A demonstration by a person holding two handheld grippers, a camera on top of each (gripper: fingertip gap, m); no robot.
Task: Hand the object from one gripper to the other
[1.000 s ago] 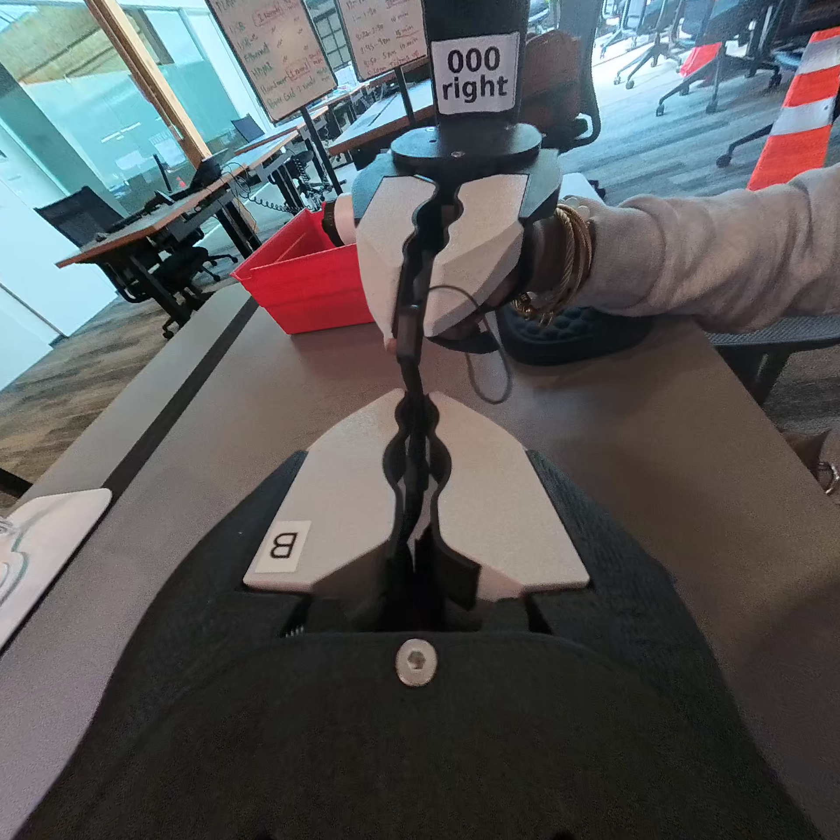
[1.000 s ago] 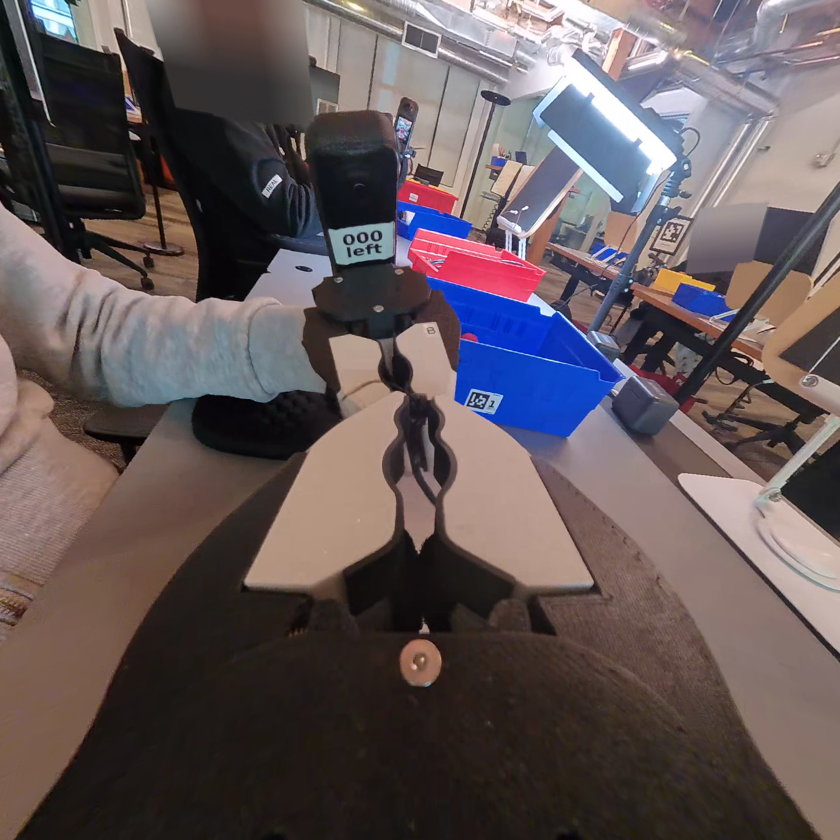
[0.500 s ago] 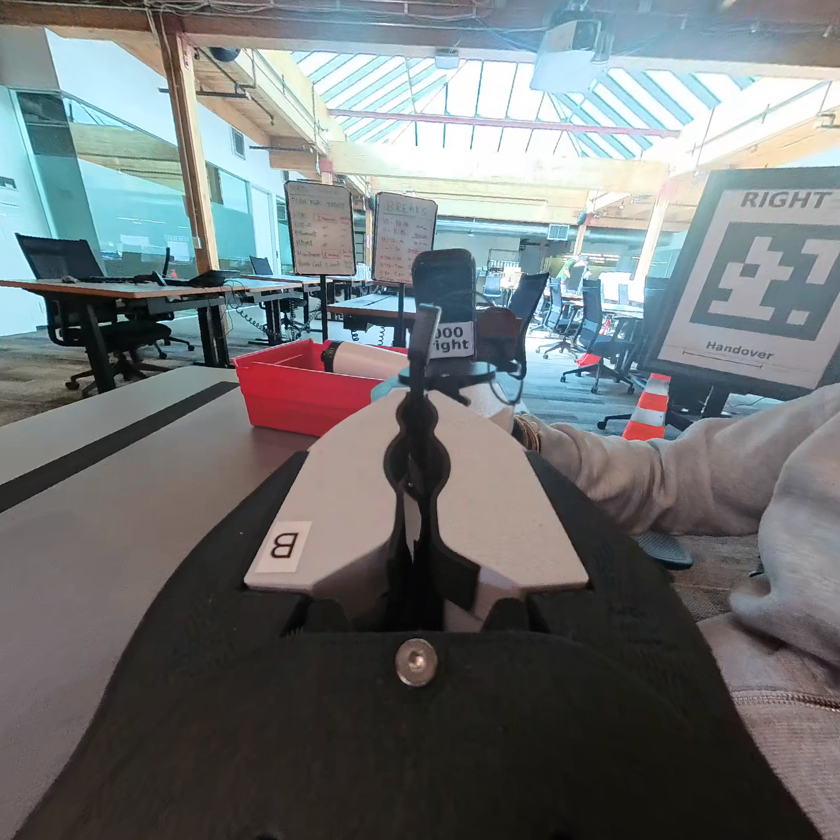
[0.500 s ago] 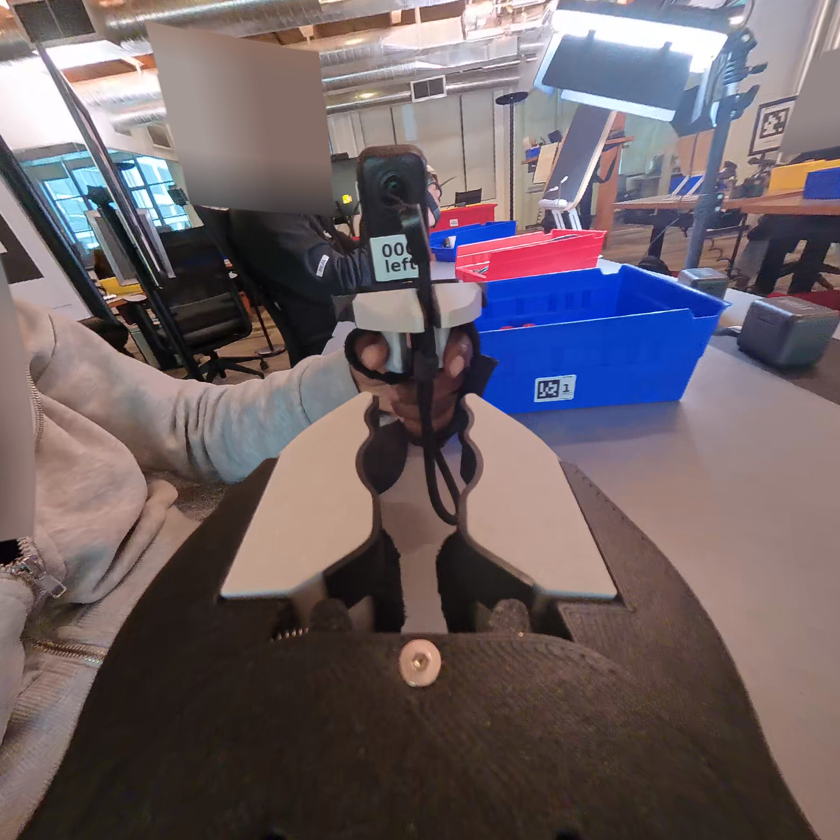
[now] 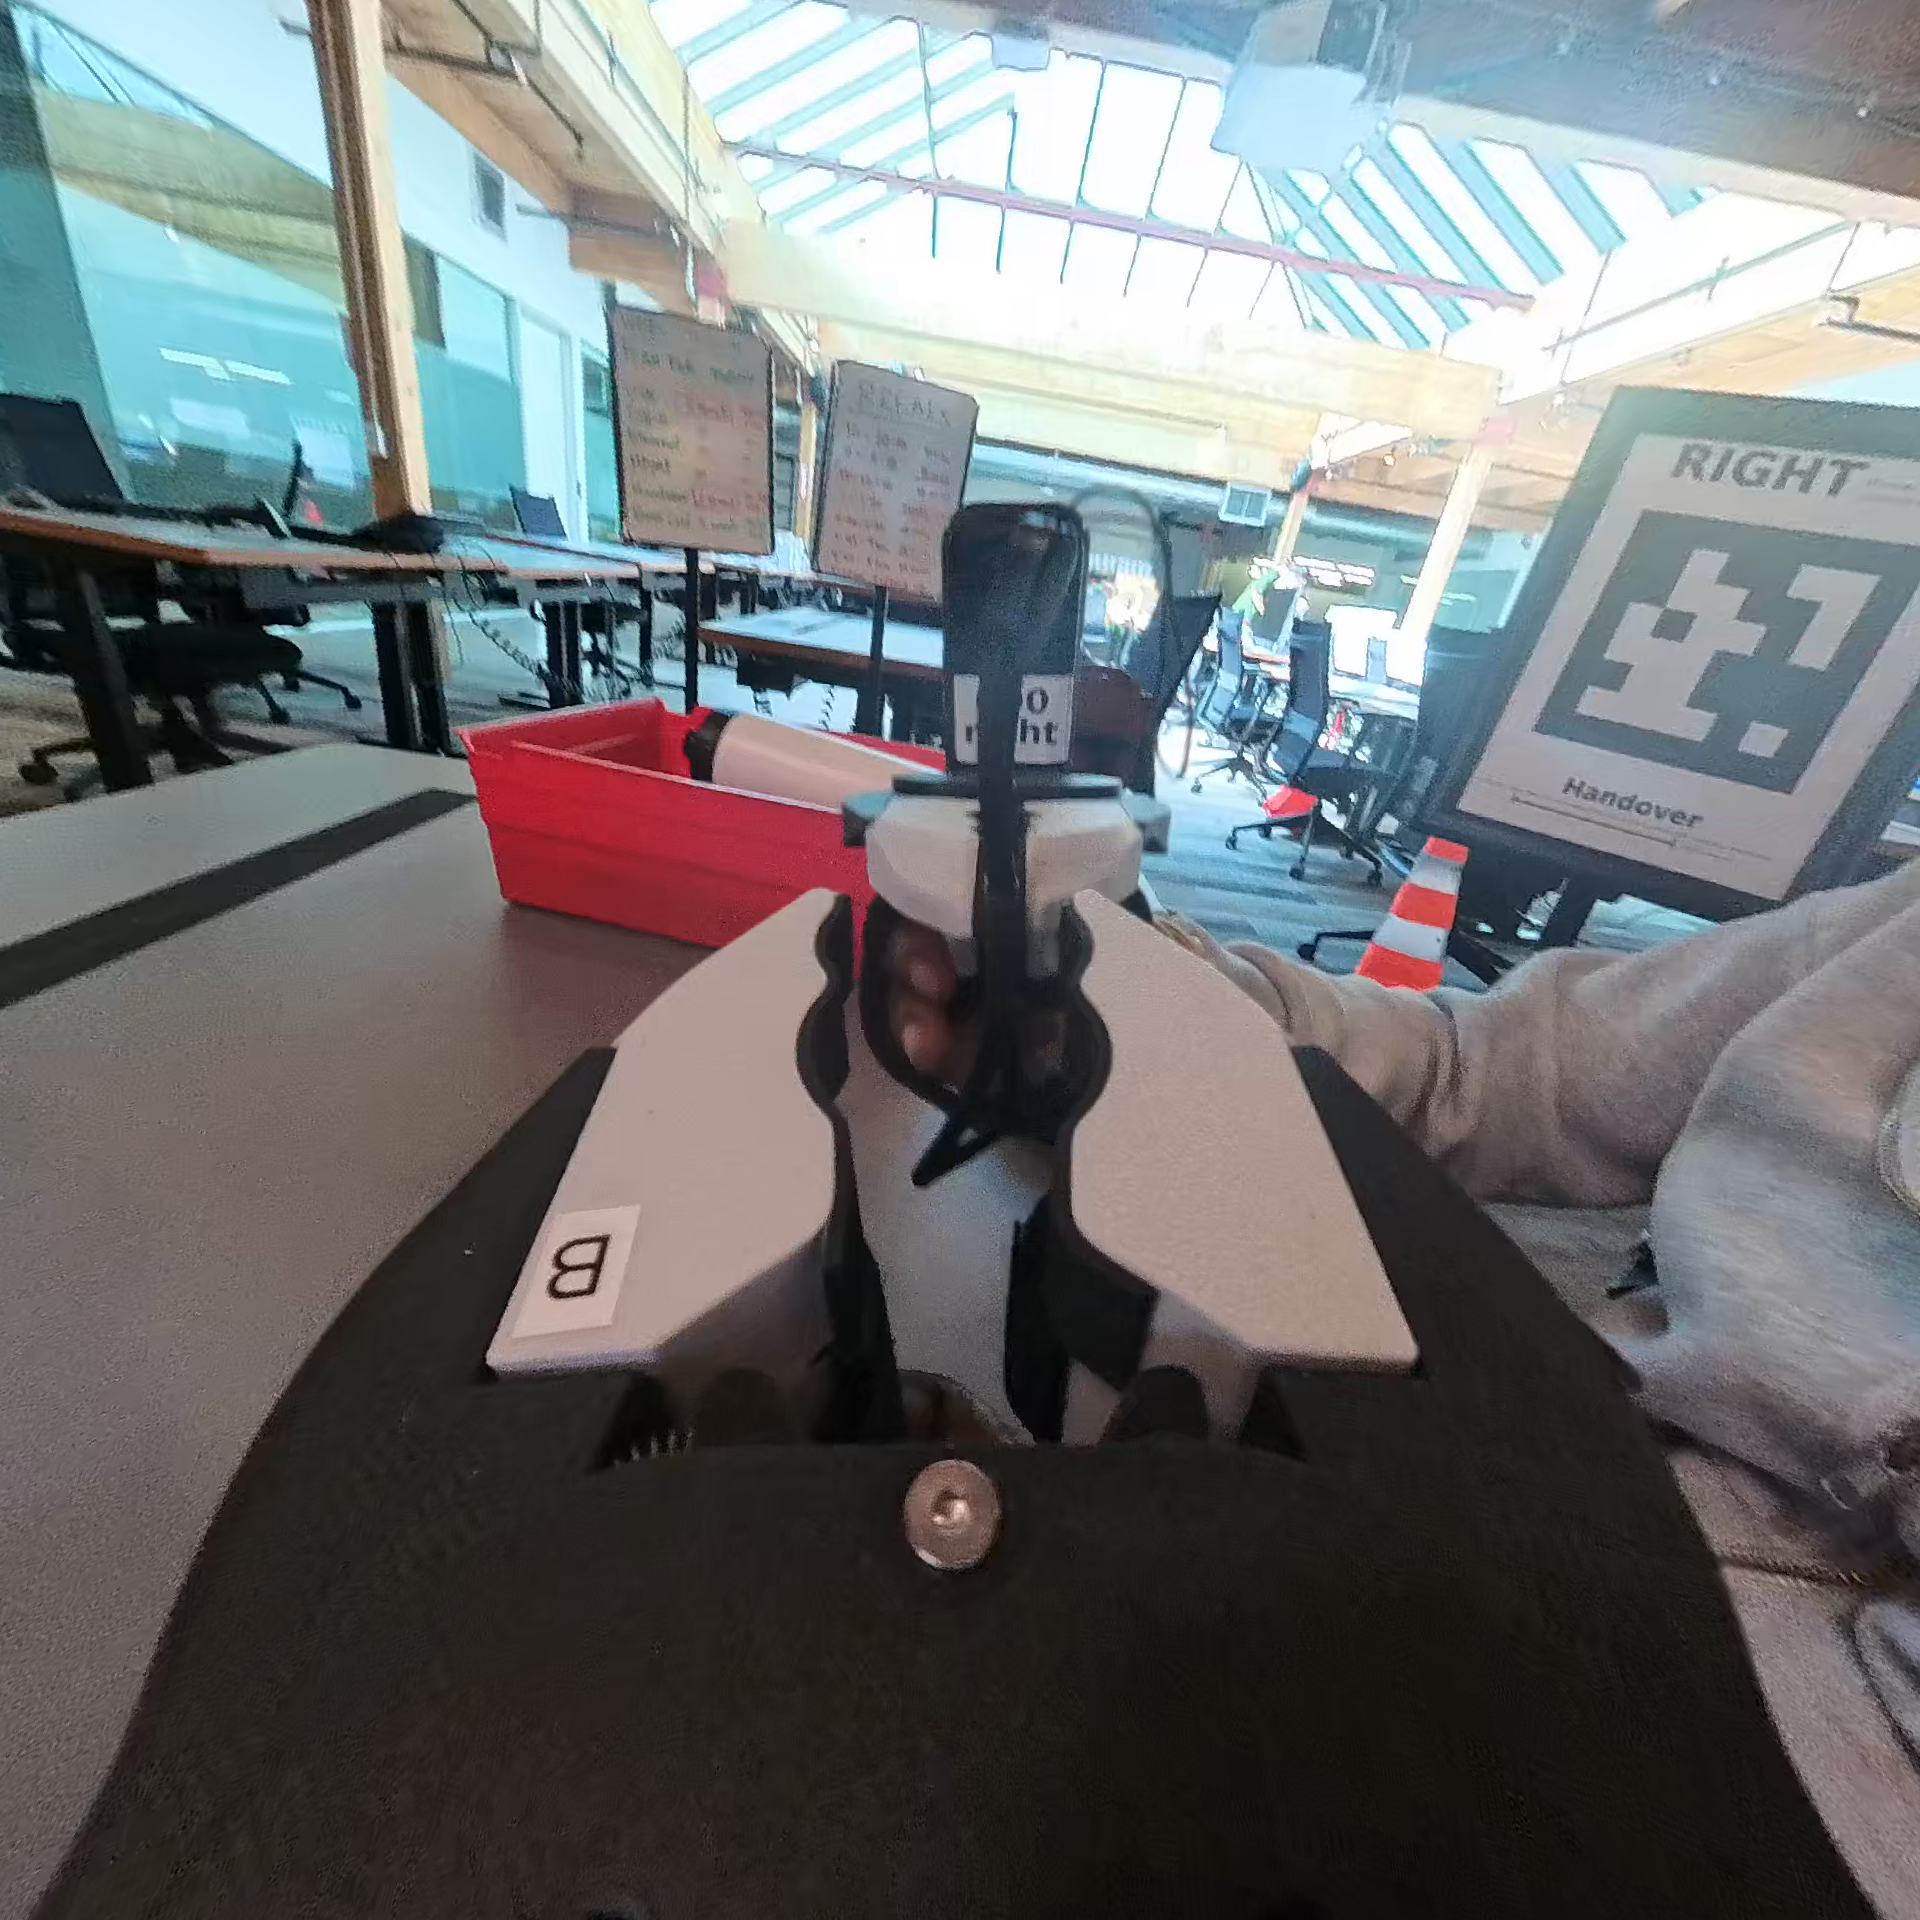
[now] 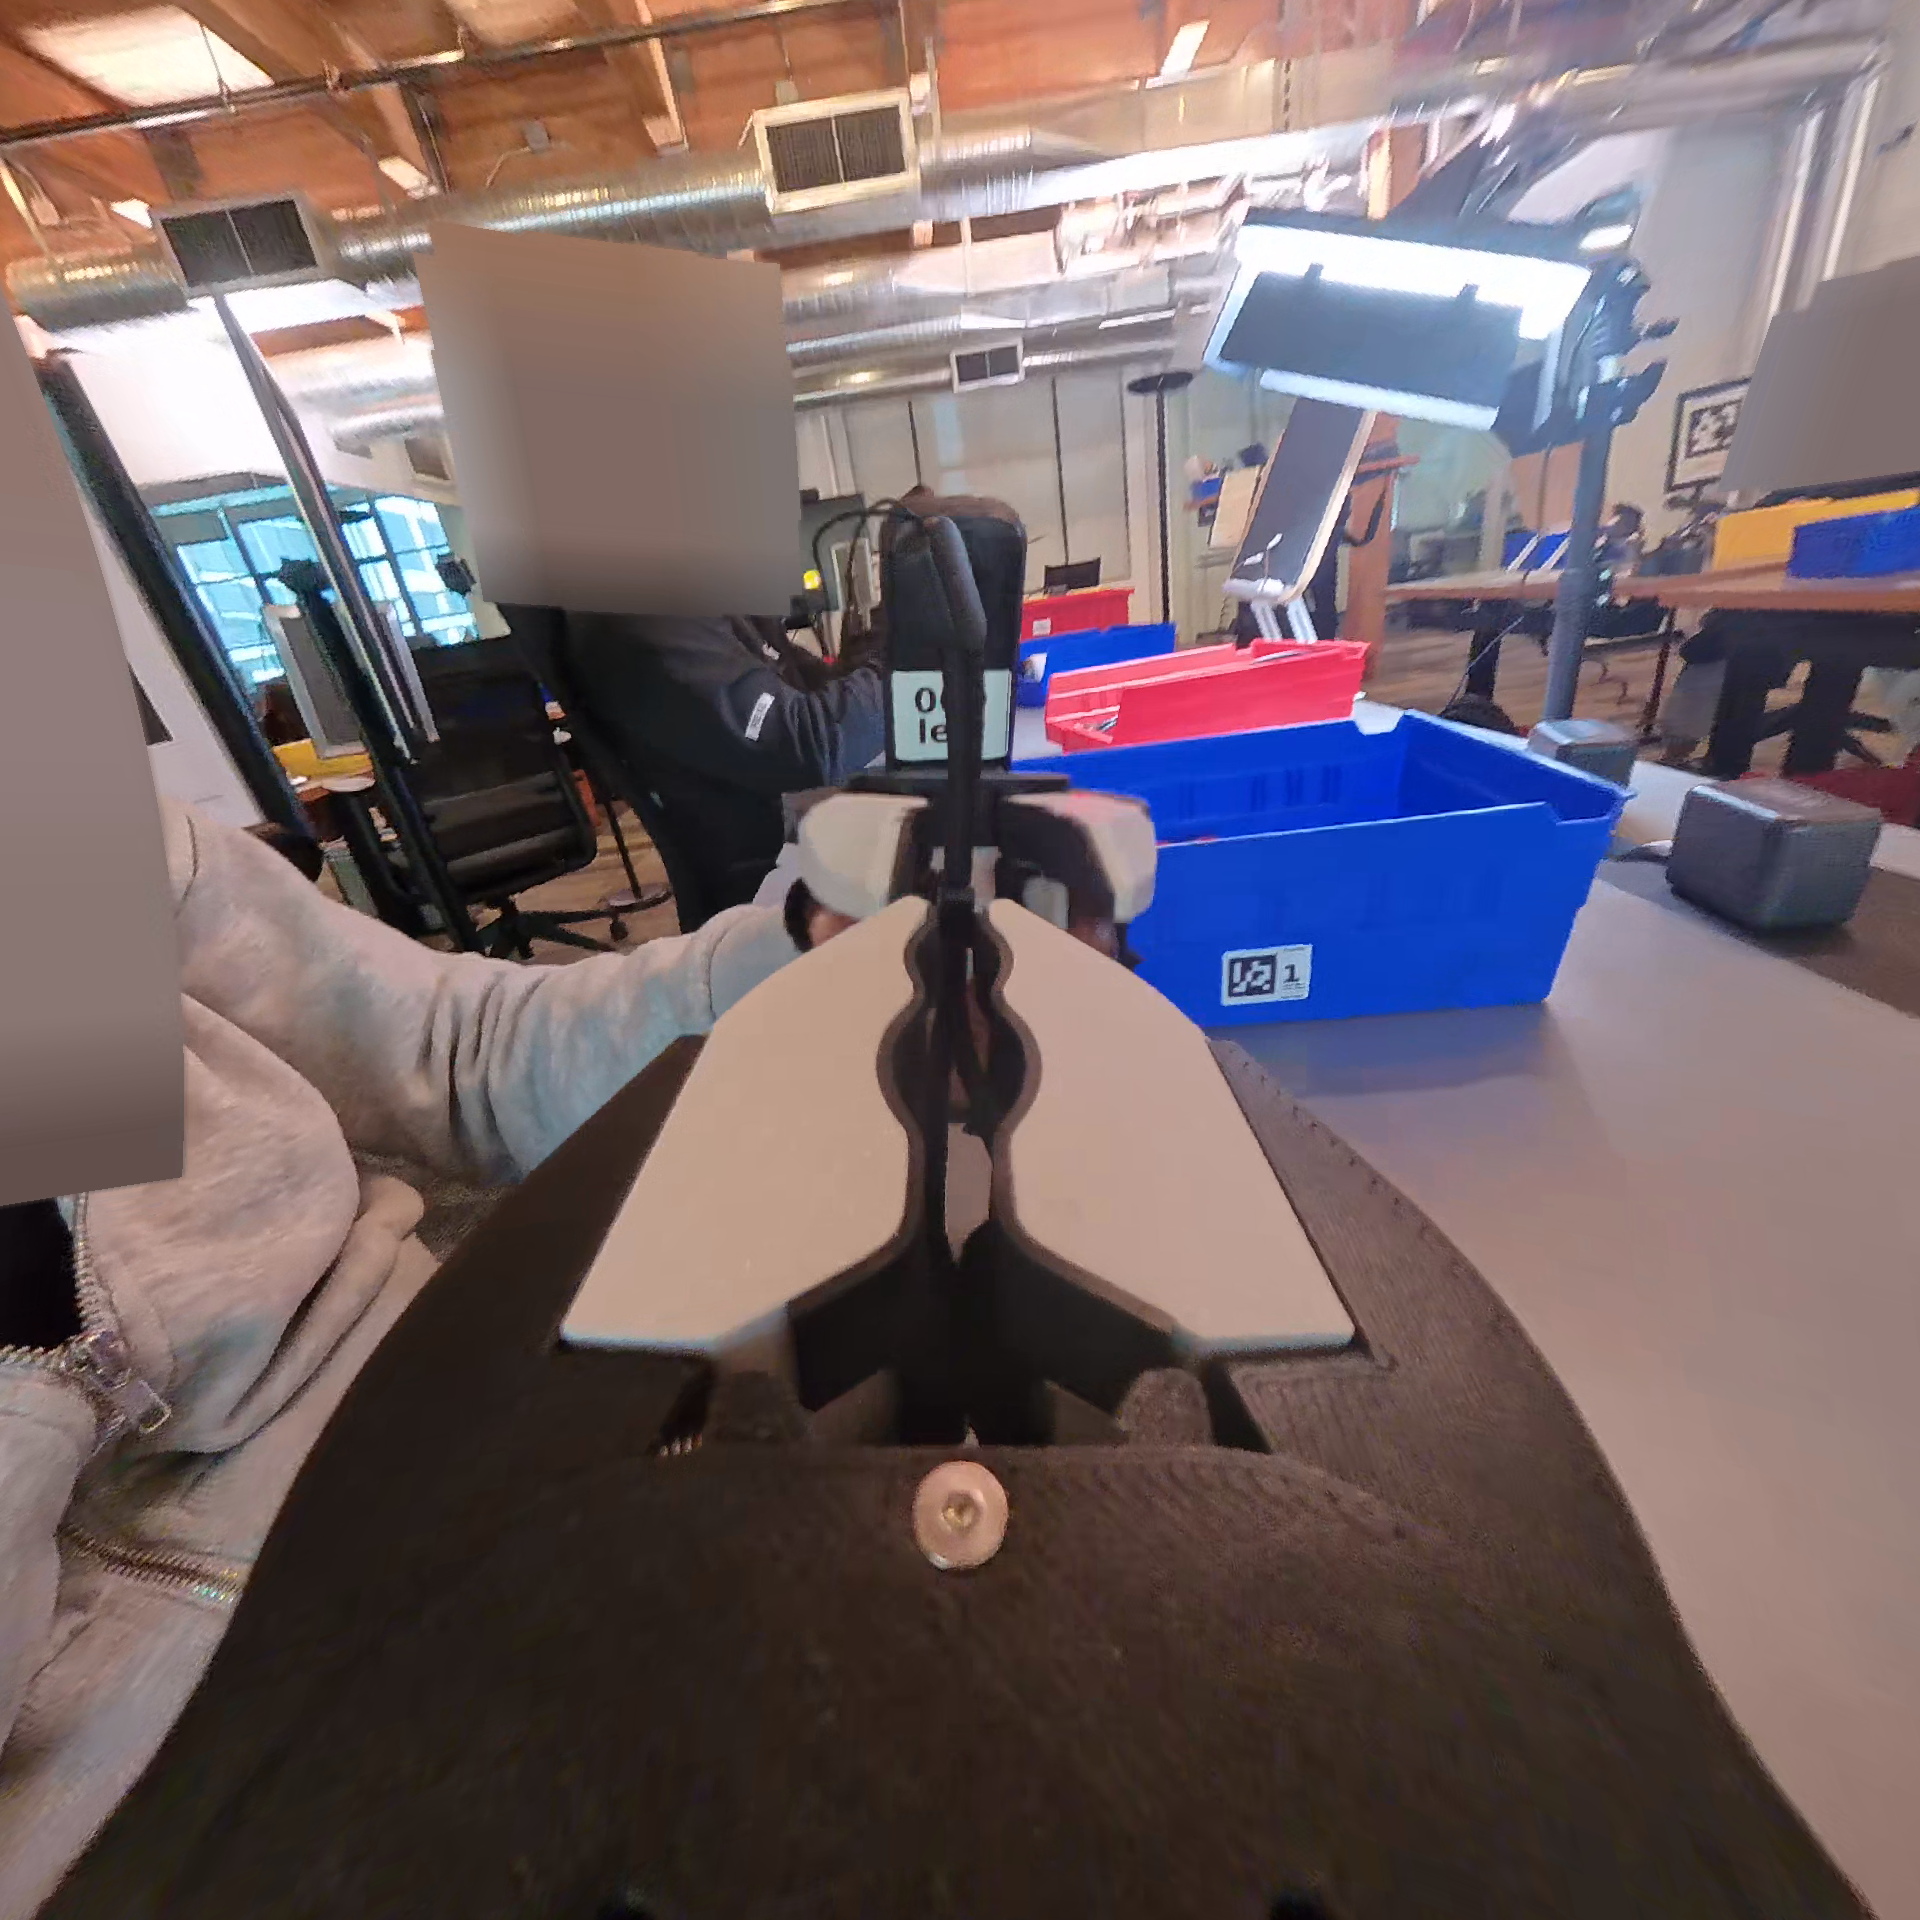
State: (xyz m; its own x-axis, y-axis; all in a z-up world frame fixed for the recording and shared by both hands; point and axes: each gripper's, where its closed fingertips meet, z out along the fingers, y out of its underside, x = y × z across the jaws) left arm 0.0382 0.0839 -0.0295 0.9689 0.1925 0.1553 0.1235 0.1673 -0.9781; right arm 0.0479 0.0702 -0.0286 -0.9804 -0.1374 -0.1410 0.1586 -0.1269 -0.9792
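The object is a thin black cable with a thicker plug end (image 6: pixel 961 727). My right gripper (image 6: pixel 956 914) is shut on it and holds it upright above the grey table (image 6: pixel 1610 1143). My left gripper (image 5: pixel 956 935) is open, with its white fingers (image 5: pixel 717 1091) spread on either side of the cable (image 5: pixel 995 904) and not touching it. The two grippers face each other tip to tip. The right gripper (image 5: pixel 997 862) shows ahead in the left wrist view, and the left gripper (image 6: pixel 977 862) shows ahead with its jaws apart in the right wrist view. The cable's lower end hangs loose between the left fingers.
A red bin (image 5: pixel 623 831) holding a white cylinder (image 5: pixel 790 764) stands behind the grippers. A blue bin (image 6: pixel 1351 883) and a grey box (image 6: pixel 1777 862) are on the table. A marker board (image 5: pixel 1714 644) and a traffic cone (image 5: pixel 1413 914) stand off the table. A person in dark clothes (image 6: pixel 707 727) sits behind. My left and right fingertips are right by each other.
The right gripper, open half a second ago, has shut on the cable. The left gripper, shut on it before, has opened. Both grippers have tilted up from the table.
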